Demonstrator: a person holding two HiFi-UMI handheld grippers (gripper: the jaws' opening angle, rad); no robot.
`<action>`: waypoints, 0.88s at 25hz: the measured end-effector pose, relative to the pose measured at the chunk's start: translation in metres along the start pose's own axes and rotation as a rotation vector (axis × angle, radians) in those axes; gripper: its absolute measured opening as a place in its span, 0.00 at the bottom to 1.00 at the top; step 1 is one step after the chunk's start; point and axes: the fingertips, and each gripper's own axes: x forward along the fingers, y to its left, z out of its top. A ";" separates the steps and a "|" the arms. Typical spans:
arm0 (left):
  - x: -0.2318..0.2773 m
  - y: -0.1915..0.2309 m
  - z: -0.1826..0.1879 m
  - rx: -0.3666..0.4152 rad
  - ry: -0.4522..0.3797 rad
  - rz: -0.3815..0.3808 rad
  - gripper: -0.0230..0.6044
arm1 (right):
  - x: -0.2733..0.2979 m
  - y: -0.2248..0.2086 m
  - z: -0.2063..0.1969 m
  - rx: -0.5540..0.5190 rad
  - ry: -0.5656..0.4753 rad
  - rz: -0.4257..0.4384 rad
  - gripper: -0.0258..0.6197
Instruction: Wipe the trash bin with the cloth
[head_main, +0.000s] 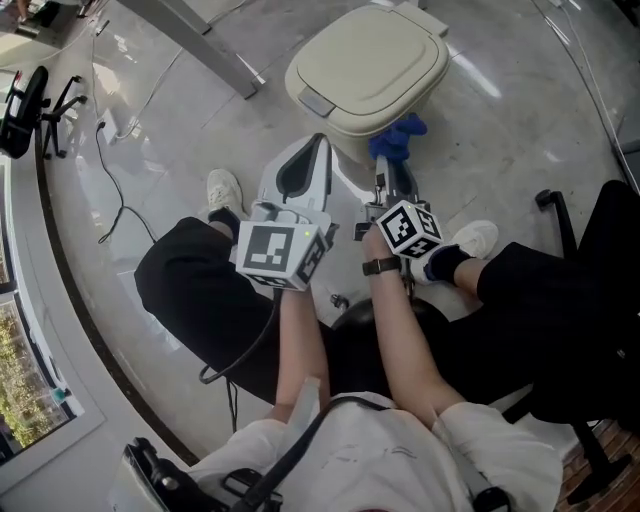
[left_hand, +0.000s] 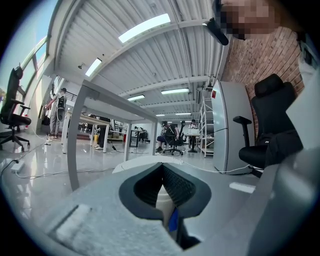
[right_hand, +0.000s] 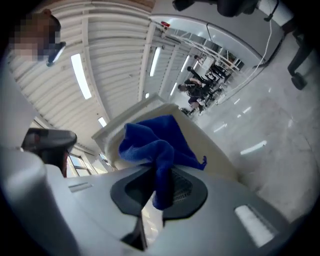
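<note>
— What has the right claw got?

— The right claw (head_main: 385, 160) (right_hand: 162, 170) is clamped tight on the blue cloth (head_main: 398, 135) (right_hand: 157, 142). Its own view shows both jaws pressed onto a twisted strip of the fabric. The rest is bunched in a loose wad beyond the tips.

— And where does the cloth sit?

— The wad lies against the beige trash bin (head_main: 370, 70) (right_hand: 210, 145), on the wall facing the person, just under the edge of the closed lid (head_main: 375, 55). The bin stands on the glossy grey floor (head_main: 500, 140), in front of the seated person.

— The left claw?

— The left claw (head_main: 318, 145) (left_hand: 162, 166) is closed. In its own view the dark ribbed pads (left_hand: 177, 187) meet at the tips and nothing is caught between them. Through the slot lower down there is a sliver of pale bin and a bit of blue cloth, both beyond the jaws, not in them.

— Does it touch the bin?

— In the head view its tip lies just beside the bin's near wall, to the left of the cloth. Whether it makes contact I cannot tell.

— How do the two claws lie to each other?

— Side by side and near each other, both pointing away from the person toward the bin.
</note>
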 end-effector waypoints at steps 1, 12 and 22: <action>0.002 0.000 -0.002 -0.002 0.002 -0.002 0.03 | 0.006 -0.015 -0.016 0.006 0.038 -0.032 0.10; 0.018 0.002 -0.031 0.002 0.093 0.005 0.03 | 0.037 -0.195 -0.155 0.327 0.401 -0.395 0.10; 0.012 -0.004 -0.013 -0.016 0.040 0.002 0.03 | 0.019 -0.136 -0.017 0.215 0.226 -0.207 0.10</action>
